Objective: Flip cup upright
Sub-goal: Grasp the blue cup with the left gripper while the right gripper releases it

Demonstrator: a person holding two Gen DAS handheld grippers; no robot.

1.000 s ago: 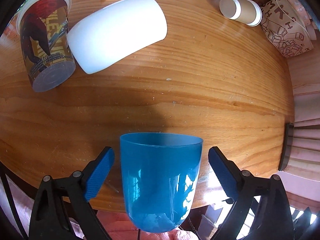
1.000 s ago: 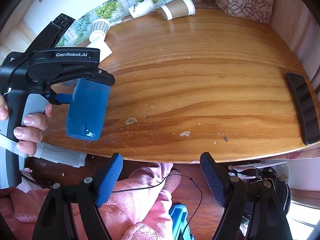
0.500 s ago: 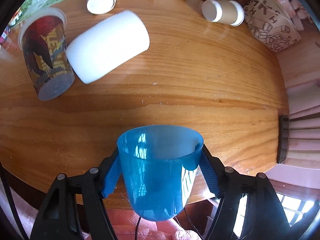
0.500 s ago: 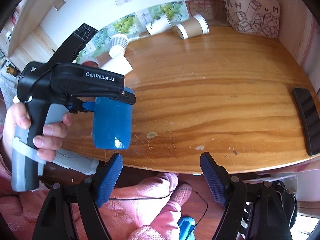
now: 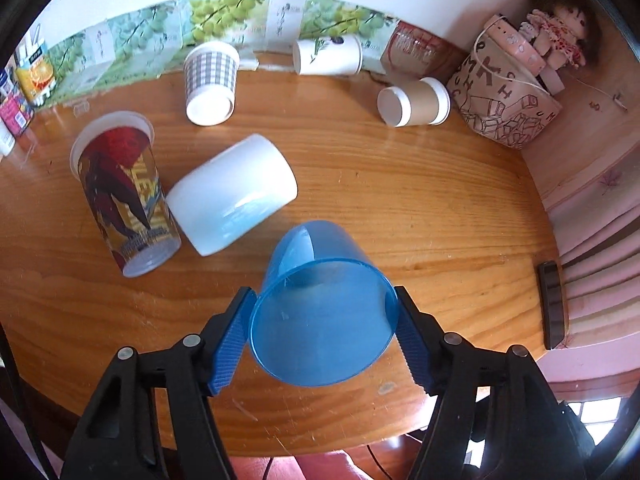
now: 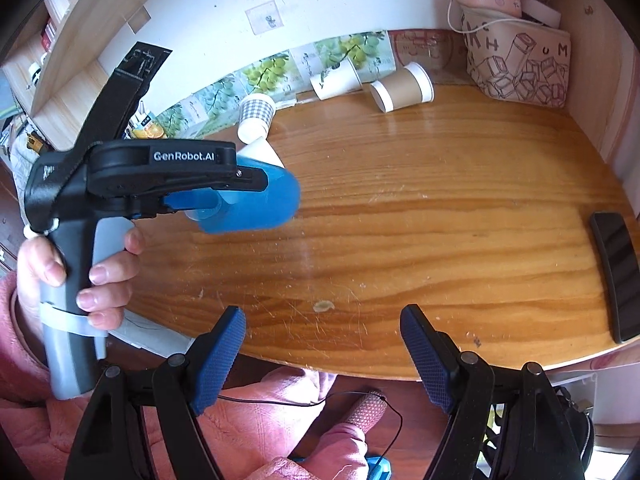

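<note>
Two blue pads of the left gripper (image 5: 324, 334) press against opposite sides of the translucent blue cup (image 5: 320, 308), clamping it near its wide rim. From the left wrist view the cup is tipped, its open mouth facing back toward the camera and its closed base pointing forward and a little left over the wooden table (image 5: 440, 216). Ahead and to the left of the gripper a white cup (image 5: 232, 194) lies on its side, and just left of that a printed red and yellow tumbler (image 5: 124, 196) also lies down. Farther ahead, near the wall, a checked paper cup (image 5: 210, 82) stands mouth down, with a white paper cup (image 5: 326, 56) and a brown paper cup (image 5: 414, 100) on their sides to its right. A patterned bag (image 5: 504, 100) sits in the far right corner, and a dark phone (image 5: 552, 304) lies off to the right.

From the right wrist view, the right gripper (image 6: 322, 354) stands wide open with nothing between its pads, hovering at the near table edge. Ahead and to its left, the person's left hand (image 6: 80, 276) grips the handle of the left gripper (image 6: 208, 204), which holds the blue cup (image 6: 260, 200) roughly level above the table (image 6: 440, 200). The phone (image 6: 616, 276) lies to the right.
</note>
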